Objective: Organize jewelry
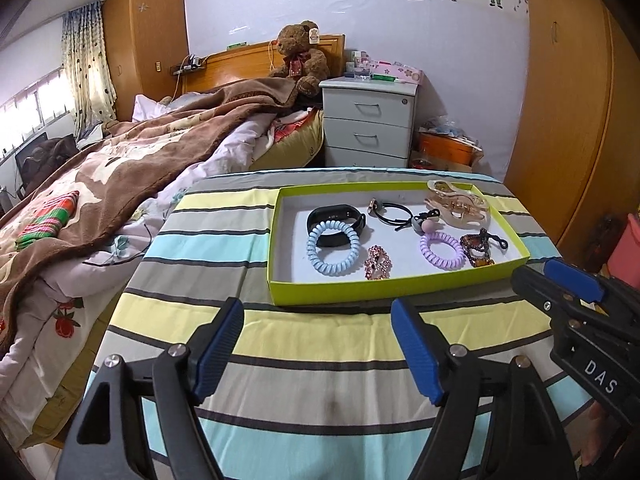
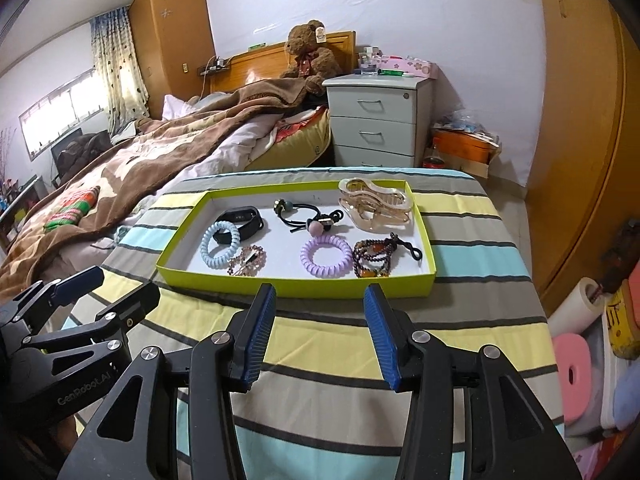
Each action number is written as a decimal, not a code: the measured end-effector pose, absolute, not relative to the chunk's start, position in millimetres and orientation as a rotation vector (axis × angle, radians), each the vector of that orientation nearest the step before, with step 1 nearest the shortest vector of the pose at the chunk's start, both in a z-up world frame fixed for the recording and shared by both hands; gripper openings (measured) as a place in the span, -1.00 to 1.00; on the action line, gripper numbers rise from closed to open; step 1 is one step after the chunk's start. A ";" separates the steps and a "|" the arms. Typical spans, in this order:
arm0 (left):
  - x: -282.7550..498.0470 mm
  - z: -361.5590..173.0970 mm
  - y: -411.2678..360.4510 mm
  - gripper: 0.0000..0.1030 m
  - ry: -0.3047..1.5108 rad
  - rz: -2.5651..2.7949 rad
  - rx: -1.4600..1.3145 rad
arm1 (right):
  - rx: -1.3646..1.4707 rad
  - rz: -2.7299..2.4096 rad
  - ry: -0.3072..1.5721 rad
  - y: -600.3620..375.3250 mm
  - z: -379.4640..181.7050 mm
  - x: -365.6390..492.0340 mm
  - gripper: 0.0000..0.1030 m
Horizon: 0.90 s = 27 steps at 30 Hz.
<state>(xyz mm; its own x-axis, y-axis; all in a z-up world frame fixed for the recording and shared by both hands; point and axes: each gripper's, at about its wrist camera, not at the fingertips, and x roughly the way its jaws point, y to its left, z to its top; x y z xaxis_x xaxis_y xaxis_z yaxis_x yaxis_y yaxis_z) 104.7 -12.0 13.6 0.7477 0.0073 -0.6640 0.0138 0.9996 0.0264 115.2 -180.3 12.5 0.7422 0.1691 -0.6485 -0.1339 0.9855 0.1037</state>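
A lime green tray [image 1: 360, 290] [image 2: 280, 285] sits on the striped tablecloth. In it lie a black fitness band [image 1: 336, 216] [image 2: 240, 218], a light blue coil hair tie [image 1: 333, 250] [image 2: 219, 250], a pink rhinestone clip [image 1: 377, 263] [image 2: 246, 261], a purple coil hair tie [image 1: 445, 250] [image 2: 327, 256], black hair ties with beads [image 1: 400, 212] [image 2: 308, 214], a dark bead bracelet [image 1: 478, 248] [image 2: 374, 258] and a clear claw clip [image 1: 458, 202] [image 2: 374, 200]. My left gripper [image 1: 318, 346] is open and empty in front of the tray. My right gripper [image 2: 320, 334] is open and empty, also in front of it.
The striped tablecloth [image 1: 320, 360] covers the table. A bed with a brown blanket [image 1: 120, 176] lies left. A grey drawer cabinet [image 1: 368, 120] stands behind. A wooden wardrobe [image 1: 560, 100] is right. Rolls and boxes [image 2: 592, 340] sit on the floor at right.
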 end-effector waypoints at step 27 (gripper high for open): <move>92.0 5.5 -2.6 0.56 0.750 0.011 -0.015 | 0.059 0.164 0.708 -178.4 8.1 100.2 -0.09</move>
<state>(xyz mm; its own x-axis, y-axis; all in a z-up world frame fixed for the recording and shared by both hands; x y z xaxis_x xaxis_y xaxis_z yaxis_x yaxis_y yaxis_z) 92.0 -2.6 5.5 0.7315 0.0042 -0.6818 -0.0150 0.9998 -0.0099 100.2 -178.4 8.1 0.7473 0.1702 -0.6424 -0.1303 0.9854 0.1095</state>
